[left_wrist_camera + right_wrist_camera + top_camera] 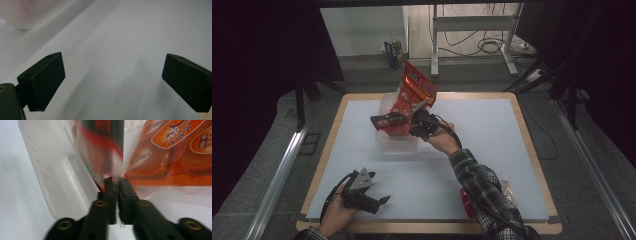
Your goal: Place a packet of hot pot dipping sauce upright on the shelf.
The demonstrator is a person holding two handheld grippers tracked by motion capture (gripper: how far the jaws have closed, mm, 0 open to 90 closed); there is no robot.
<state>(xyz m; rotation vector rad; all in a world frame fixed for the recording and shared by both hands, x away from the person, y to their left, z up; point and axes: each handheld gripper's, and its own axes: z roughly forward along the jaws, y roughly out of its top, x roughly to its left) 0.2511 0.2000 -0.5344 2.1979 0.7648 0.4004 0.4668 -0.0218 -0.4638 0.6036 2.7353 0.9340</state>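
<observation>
A clear plastic container (398, 141) stands at the far middle of the white table (492, 150). An orange-red snack bag (416, 87) leans upright at its back. My right gripper (408, 121) hangs over the container, shut on the edge of a dark red and black packet (386, 120) that sticks out to the left. In the right gripper view the jaws (116, 180) pinch the packet (100, 147) by its seam, with the container's wall (57, 170) at left and the orange bag (170, 152) at right. My left gripper (381, 201) rests near the front edge, open (112, 82) over bare table.
A small red item (465, 201) and a pale wrapped packet (507, 188) lie at the front right, beside the plaid sleeve. The table has a wooden rim (327, 150). Metal rails run along both sides on the floor.
</observation>
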